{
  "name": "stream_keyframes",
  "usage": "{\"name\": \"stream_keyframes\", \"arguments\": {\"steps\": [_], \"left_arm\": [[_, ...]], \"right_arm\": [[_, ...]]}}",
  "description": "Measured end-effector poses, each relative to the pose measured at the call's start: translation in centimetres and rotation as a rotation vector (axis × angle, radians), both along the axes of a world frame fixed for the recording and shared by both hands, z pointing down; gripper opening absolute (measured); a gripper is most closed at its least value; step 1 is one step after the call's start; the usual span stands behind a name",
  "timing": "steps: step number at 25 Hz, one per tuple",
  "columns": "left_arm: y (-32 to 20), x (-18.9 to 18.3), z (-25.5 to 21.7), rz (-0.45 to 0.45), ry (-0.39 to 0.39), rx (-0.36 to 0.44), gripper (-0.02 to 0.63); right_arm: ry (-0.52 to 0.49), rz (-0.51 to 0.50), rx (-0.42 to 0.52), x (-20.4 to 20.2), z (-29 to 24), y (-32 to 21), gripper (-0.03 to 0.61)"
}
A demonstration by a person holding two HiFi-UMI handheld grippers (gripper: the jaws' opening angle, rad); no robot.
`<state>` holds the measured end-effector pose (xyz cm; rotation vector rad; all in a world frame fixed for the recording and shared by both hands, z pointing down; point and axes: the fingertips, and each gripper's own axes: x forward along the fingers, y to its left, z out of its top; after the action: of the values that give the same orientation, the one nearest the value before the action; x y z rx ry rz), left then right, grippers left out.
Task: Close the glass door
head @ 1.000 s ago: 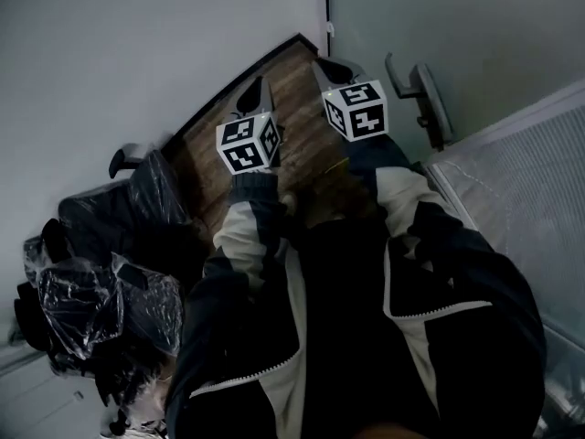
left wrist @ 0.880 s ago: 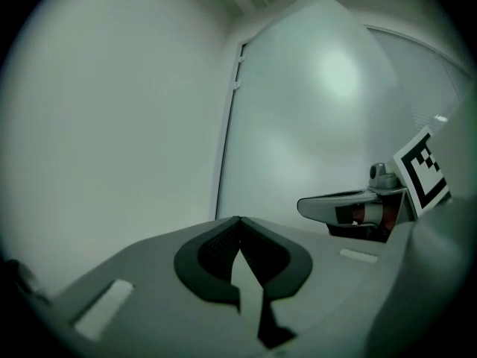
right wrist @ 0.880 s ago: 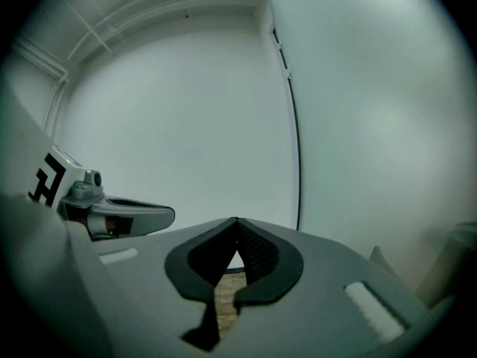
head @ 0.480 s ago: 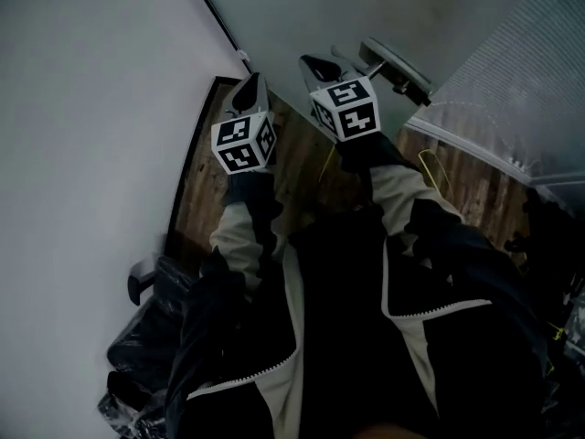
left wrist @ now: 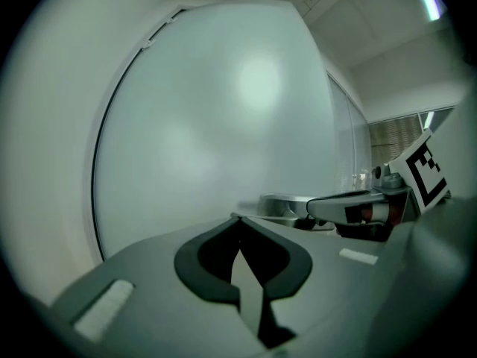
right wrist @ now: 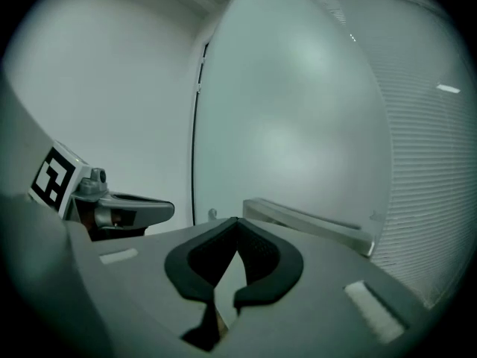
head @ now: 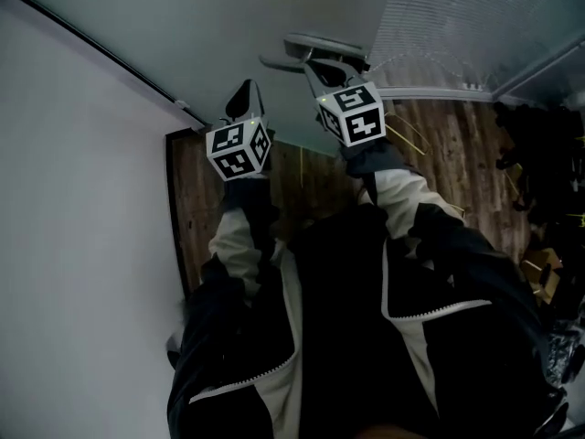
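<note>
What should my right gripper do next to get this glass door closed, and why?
Probably press the right gripper forward against the door handle. Its jaws are together on nothing, tips close to the handle, and the left gripper is also shut beside it, facing the glass door.

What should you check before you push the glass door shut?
1. The left hand-held gripper has its jaws together with nothing between them: ok.
2. The right hand-held gripper has its jaws together with nothing between them: ok.
3. The door handle lies just ahead of the right hand-held gripper: ok.
4. The right tip touches the door handle: cannot tell.
5. The glass door sits fully shut against its frame: cannot tell.
</note>
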<state>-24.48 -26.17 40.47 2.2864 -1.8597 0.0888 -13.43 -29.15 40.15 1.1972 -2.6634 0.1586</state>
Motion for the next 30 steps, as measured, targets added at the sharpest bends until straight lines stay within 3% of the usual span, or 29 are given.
{"name": "stream_keyframes", "arguments": {"steps": [5,14,15,16,18,21,25,26,30], "left_arm": [[-1.1,2.1,-0.4,0.06,-0.002,0.009,0.0],[-2.1,1.4,-0.5,0.08,0.0,0.015,0.0],[-2.1,1.4,-0.5,0.082,0.0,0.014,0.0],[-2.2,1.3,-0.5,0.083,0.0,0.012,0.0],[-2.2,1.1,-0.4,0.084,0.002,0.007,0.0],[-2.0,0.6,0.0,0.085,0.009,0.004,0.0],[-1.7,0.3,0.3,0.091,0.015,0.002,0.0],[-1.8,0.3,0.3,0.094,0.016,0.003,0.0],[-1.9,-0.1,0.4,0.097,0.021,0.009,0.0]], "right_arm": [[0.055,0.034,0.033,1.8,-0.3,-0.1,0.005],[0.313,-0.027,0.18,0.6,-0.3,-0.4,0.006],[0.366,-0.044,0.196,0.4,-0.1,-0.3,0.034],[0.442,-0.066,0.221,0.1,0.2,-0.2,0.109],[0.652,-0.118,0.3,-0.3,1.1,-0.2,0.201],[0.967,-0.167,0.431,-0.9,2.8,-0.7,0.253],[1.156,-0.186,0.528,-1.9,4.4,-1.3,0.253],[1.196,-0.182,0.551,-2.0,4.7,-1.5,0.161],[1.255,-0.18,0.586,-2.2,5.2,-1.8,0.144]]}}
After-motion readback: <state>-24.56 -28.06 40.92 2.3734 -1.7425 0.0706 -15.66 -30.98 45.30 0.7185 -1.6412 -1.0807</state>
